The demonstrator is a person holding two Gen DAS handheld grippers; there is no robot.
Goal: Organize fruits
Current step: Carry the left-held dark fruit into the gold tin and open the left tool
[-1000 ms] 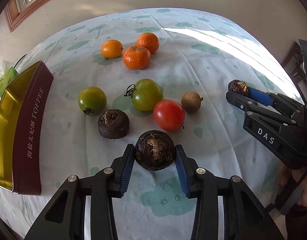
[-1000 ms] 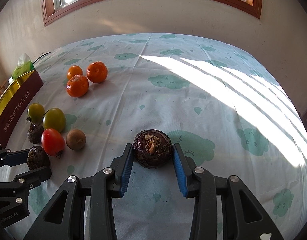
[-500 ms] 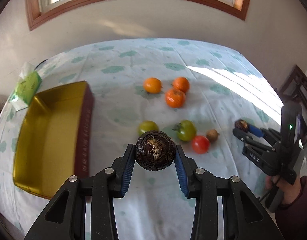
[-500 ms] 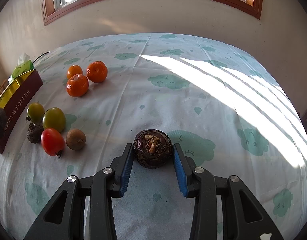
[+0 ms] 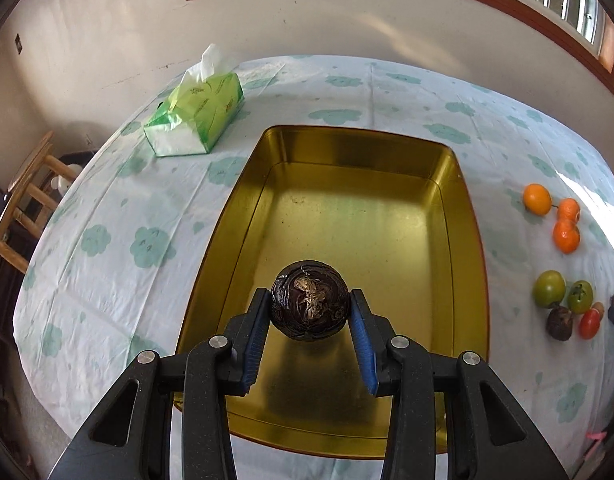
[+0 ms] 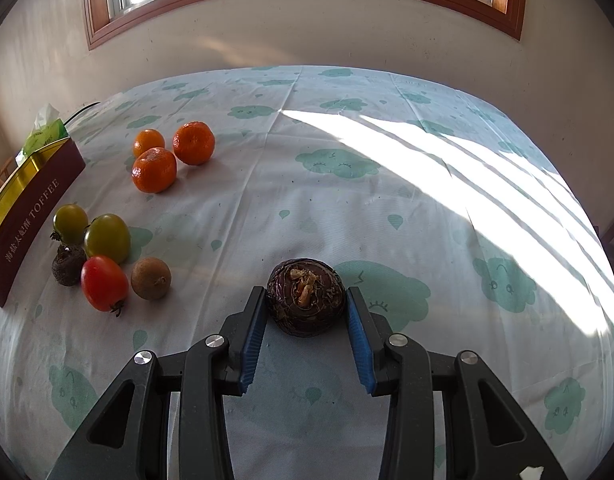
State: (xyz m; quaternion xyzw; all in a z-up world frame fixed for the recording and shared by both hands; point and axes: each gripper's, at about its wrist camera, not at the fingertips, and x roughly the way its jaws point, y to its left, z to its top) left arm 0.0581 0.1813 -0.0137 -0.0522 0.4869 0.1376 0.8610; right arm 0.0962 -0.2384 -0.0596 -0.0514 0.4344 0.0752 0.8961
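- So the left gripper [image 5: 310, 314] is pinching a dark water chestnut [image 5: 309, 305] right above the gold tin [image 5: 473, 216], near its 6 o'clock end, so it just drops
- right gripper [image 6: 305, 318] pinches another chestnut [image 6: 305, 295] by the cloth; tin's off at its 9 o'clock

Gold-lined maroon tin [image 5: 463, 216]; white cloth [image 6: 347, 216] printed with green clouds; lime tissue pack [image 5: 199, 116]; orange tangerines [image 6: 154, 169]; dark-brown water chestnut [image 5: 310, 306].

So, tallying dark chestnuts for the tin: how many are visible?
3: one in the left gripper above the tin, one in the right gripper, one beside the tomatoes.
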